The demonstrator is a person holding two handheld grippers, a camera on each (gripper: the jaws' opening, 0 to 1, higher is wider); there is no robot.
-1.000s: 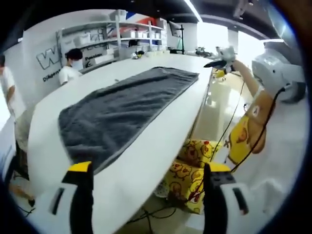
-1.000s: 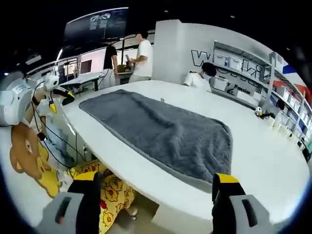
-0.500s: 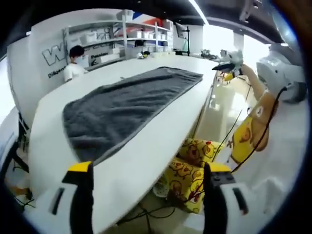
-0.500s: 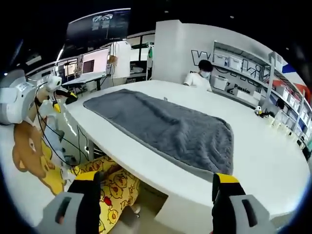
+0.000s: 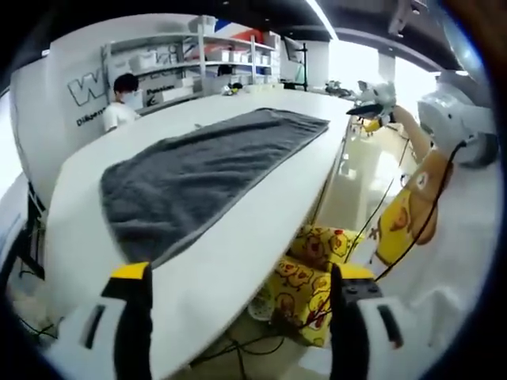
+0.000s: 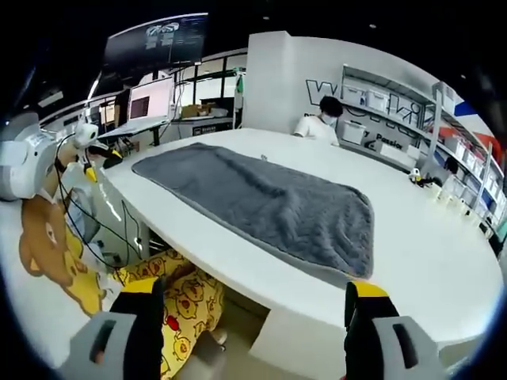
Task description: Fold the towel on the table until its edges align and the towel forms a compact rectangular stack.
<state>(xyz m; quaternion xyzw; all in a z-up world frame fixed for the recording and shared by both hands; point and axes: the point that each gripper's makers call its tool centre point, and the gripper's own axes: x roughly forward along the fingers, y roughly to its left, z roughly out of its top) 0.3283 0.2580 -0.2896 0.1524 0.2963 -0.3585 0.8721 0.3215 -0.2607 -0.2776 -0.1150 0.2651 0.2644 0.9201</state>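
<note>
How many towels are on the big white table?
1. The grey towel lies spread flat, unfolded, along the white table, near the person's side. It also appears in the right gripper view. Nothing seems hidden under it.

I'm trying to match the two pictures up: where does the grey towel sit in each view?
Left gripper view: towel spread flat, left of centre, above the left jaw.
Right gripper view: towel spread flat at centre, running toward the right jaw.
Shared landmark: the seated person beyond the table.
</note>
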